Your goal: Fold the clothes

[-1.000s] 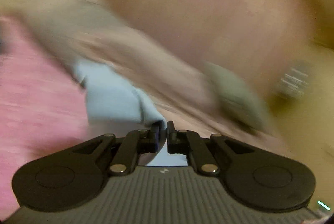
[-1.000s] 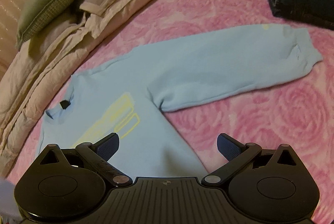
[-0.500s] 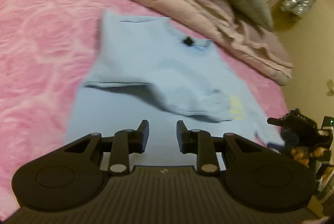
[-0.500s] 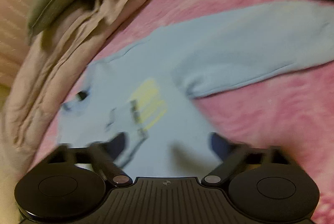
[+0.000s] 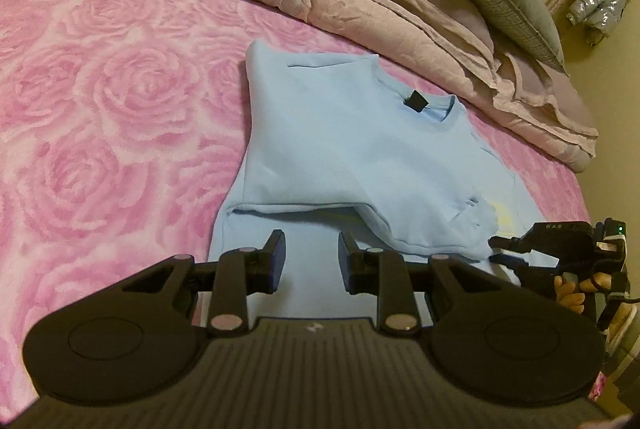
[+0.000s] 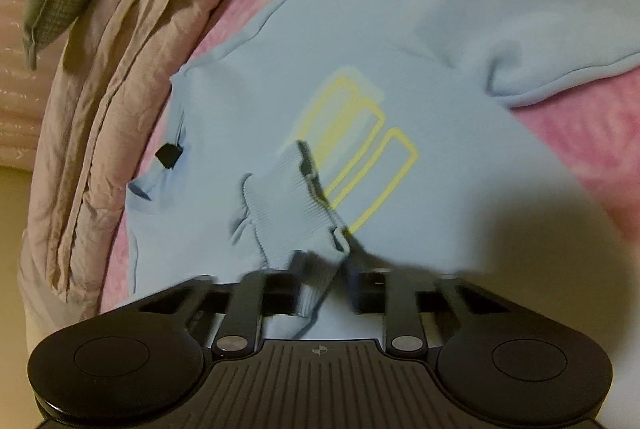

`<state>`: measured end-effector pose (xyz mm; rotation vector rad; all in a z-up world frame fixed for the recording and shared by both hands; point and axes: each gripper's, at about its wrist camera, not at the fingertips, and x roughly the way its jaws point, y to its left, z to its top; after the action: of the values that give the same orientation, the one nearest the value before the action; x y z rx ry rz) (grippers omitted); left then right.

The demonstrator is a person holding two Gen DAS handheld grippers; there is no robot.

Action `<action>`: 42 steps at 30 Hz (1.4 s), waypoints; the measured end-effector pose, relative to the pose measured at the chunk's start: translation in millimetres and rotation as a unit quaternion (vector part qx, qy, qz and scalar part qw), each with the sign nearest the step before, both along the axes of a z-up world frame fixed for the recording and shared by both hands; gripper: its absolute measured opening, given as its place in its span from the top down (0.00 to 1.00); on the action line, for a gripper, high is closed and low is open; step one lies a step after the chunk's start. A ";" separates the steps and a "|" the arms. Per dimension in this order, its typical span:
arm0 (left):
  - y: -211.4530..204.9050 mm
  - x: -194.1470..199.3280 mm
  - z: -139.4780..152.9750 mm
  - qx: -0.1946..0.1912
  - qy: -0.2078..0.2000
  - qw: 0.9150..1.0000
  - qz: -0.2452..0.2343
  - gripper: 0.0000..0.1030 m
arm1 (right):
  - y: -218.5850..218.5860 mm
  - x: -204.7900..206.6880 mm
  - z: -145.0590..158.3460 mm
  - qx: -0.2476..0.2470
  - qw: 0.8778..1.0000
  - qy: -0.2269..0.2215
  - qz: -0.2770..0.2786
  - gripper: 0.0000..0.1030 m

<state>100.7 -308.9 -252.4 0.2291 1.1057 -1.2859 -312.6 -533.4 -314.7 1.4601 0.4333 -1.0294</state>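
On the left lies open pink rose-patterned bedspread (image 5: 100, 117), free room for sliding cloth. The left gripper (image 5: 311, 256) hovers low over the hem end of the light-blue cotton sweatshirt (image 5: 360, 157), jaws spread and holding nothing. The sweatshirt lies flat mid-bed, one sleeve folded across its chest. Its ribbed blue cuff (image 6: 292, 197) rests beside the yellow outlined print (image 6: 360, 145), reaching between the jaws of the right gripper (image 6: 326, 283). Blur hides whether those jaws pinch it; I cannot tell. The step is probably squaring this sleeve: lay the cuff flat inside the body's outline, smoothing its wrinkles. Rightward, the crumpled mauve duvet (image 5: 400, 9) and the mattress edge crowd the collar side, so work toward the pink side.
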 end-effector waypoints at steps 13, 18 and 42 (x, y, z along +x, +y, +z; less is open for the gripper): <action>-34.1 2.2 -16.8 0.040 -0.039 0.998 -0.015 0.82 | 11.6 23.6 25.9 -0.135 0.969 0.193 0.075 0.63; -53.7 -2.8 -12.6 0.021 -0.078 0.996 -0.040 0.82 | 19.5 28.3 50.1 -0.197 0.960 0.178 0.093 0.47; -55.3 -42.5 9.8 0.060 -0.026 0.997 -0.027 0.90 | 69.4 -269.1 29.6 -0.047 0.957 0.040 -0.282 0.50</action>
<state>58.2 -364.2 -242.7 0.3835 1.1406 -1.2559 -581.7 -464.0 -285.1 1.4922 0.0103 -1.5426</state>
